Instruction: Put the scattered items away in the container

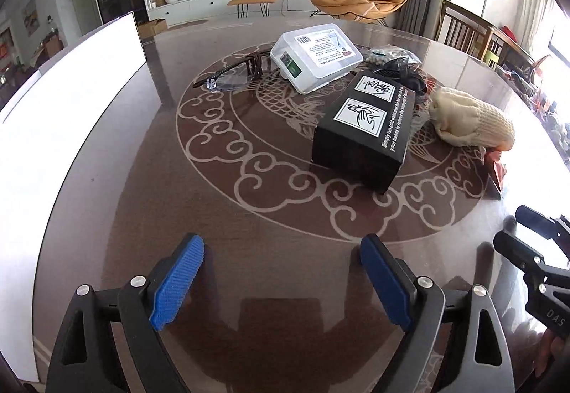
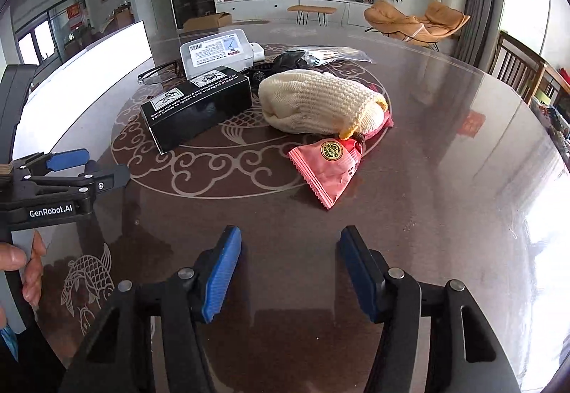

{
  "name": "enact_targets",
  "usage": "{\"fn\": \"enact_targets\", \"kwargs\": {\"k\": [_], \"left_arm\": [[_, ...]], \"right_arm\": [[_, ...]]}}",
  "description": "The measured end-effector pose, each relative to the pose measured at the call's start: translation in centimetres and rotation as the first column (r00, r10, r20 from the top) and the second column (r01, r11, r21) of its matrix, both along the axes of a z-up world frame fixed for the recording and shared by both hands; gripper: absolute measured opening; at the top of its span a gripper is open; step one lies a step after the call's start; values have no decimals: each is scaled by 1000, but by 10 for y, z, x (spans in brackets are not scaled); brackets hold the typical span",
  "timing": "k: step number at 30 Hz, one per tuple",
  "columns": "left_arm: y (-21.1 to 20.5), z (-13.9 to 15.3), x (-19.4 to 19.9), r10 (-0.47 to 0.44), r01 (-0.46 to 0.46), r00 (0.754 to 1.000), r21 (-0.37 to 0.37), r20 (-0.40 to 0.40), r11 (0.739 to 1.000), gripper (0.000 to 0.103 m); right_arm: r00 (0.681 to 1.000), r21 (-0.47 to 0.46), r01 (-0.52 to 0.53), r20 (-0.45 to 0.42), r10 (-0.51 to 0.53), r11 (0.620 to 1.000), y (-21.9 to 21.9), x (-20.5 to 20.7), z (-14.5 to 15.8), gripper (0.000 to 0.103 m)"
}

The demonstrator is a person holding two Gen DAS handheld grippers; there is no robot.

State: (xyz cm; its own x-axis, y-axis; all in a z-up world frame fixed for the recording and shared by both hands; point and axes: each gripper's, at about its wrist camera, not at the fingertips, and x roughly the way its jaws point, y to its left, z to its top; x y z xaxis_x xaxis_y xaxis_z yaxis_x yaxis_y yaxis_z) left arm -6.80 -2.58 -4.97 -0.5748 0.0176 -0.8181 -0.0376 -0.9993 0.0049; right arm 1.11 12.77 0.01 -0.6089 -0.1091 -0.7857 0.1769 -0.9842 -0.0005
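Scattered items lie on a round brown table. A black box (image 1: 363, 129) (image 2: 199, 108) sits in the middle, with a white plastic case (image 1: 315, 56) (image 2: 215, 52) and a pair of glasses (image 1: 228, 79) (image 2: 160, 72) behind it. To its right lie a cream knitted glove (image 1: 470, 118) (image 2: 317, 101) and a pink packet (image 2: 331, 172) (image 1: 497, 165). A large white container (image 1: 71, 90) (image 2: 89, 72) stands at the left. My left gripper (image 1: 281, 245) is open above bare table, short of the box. My right gripper (image 2: 292, 234) is also open and holds nothing, short of the packet.
A clear plastic bag (image 2: 331, 54) (image 1: 388, 54) and dark items lie behind the glove. In the right wrist view, a hand (image 2: 28, 268) holds the left tool at the left edge. Wooden chairs (image 1: 463, 29) stand at the table's far right.
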Motion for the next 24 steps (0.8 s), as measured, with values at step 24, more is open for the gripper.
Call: {"fn": "enact_targets", "kwargs": {"k": [24], "left_arm": [[-10,1,-27,17,-17,1000,6,-8,1000,103]], "right_arm": [[1000,-1,-6,5,6,1000,-14,-7,-13,74]]}}
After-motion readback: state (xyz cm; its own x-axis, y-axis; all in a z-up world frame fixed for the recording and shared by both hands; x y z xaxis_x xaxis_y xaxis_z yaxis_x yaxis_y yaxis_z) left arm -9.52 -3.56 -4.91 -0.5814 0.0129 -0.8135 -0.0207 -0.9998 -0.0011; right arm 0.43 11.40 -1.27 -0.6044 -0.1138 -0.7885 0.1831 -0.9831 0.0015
